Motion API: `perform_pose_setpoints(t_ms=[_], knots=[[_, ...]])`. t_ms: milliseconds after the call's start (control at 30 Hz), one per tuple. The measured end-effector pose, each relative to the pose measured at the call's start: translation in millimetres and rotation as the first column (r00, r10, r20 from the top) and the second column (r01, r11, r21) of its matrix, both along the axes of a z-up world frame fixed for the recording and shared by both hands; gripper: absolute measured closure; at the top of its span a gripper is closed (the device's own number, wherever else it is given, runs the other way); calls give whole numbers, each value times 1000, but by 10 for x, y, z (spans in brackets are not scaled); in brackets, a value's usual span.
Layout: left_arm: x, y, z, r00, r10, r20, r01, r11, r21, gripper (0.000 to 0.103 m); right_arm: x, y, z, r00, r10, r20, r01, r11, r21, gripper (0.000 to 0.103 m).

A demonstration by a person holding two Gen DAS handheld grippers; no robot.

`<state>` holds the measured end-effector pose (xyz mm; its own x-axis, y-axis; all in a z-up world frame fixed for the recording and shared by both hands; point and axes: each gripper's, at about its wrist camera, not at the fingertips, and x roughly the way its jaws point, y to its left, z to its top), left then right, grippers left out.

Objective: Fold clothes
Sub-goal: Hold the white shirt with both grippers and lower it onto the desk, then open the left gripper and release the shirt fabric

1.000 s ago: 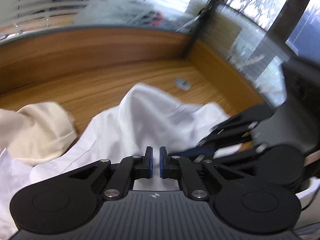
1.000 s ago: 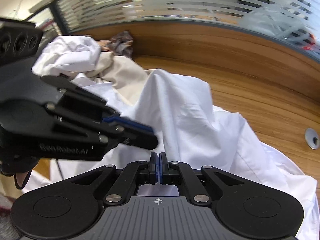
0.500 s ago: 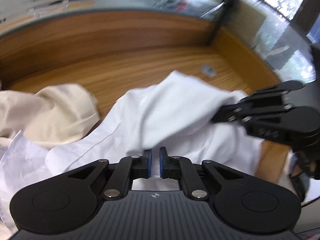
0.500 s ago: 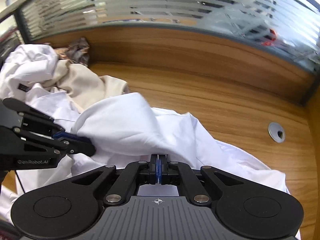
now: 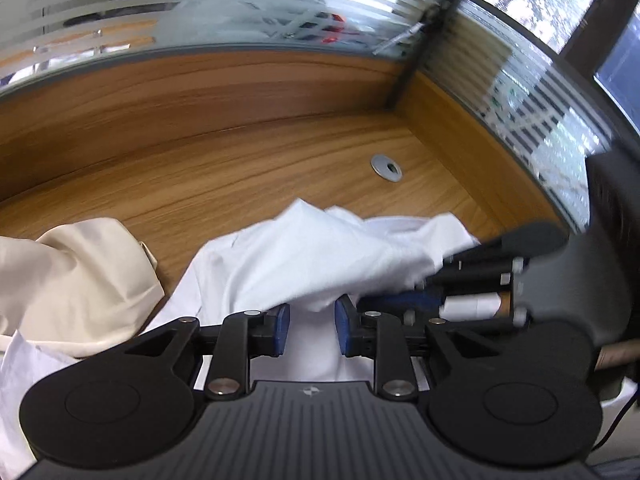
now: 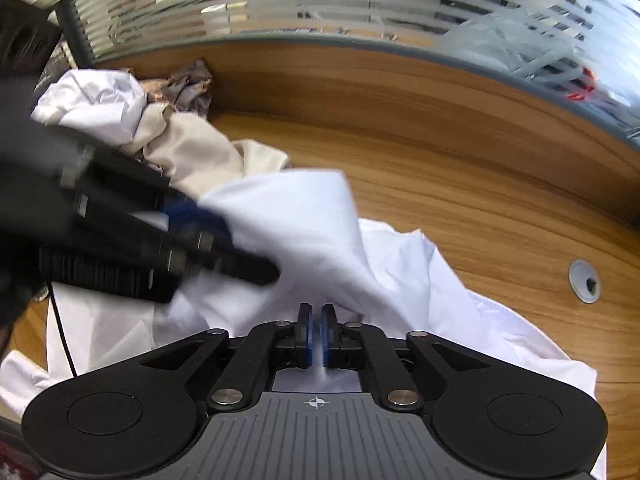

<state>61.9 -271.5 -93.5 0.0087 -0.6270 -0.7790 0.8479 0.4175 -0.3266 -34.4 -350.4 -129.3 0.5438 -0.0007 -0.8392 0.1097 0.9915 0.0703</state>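
A white shirt (image 5: 320, 256) lies bunched on the wooden desk (image 5: 240, 172), its near part lifted. My left gripper (image 5: 310, 330) is partly open, with white cloth hanging between its blue pads without being pinched. My right gripper (image 6: 316, 334) has its jaws nearly shut, a thin fold of the white shirt (image 6: 312, 224) between the pads. In the left wrist view the right gripper (image 5: 480, 280) reaches in from the right at the shirt's edge. In the right wrist view the left gripper (image 6: 192, 240) crosses from the left, blurred.
A beige garment (image 5: 76, 272) lies left of the shirt, and it also shows in the right wrist view (image 6: 200, 152). More crumpled clothes (image 6: 100, 100) pile at the back left. A cable grommet (image 5: 386, 167) sits in the desk. Wooden walls under frosted glass (image 5: 240, 12) enclose the desk.
My left gripper's jaws have opened from nearly shut. The two grippers have come close together again, and the shirt's lifted fold has moved with them.
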Motion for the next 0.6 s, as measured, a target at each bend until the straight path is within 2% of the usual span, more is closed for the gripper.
perform_pose_setpoints(t_ms=[133,433,600], knots=[[215,-101,-67,997,26,-67,-24,999,33,75,-25,6,-11,998,59,3,-59,998,37,91],[294,-235,-269,995,51,-85,-43,995,94,76,-49,163,-30,984,177,-23,-176,983,57,83],[311,-72,-210,987,37,-155,-24,996,85,73,-58,-3,7,995,98,-9,-96,987,125,84]])
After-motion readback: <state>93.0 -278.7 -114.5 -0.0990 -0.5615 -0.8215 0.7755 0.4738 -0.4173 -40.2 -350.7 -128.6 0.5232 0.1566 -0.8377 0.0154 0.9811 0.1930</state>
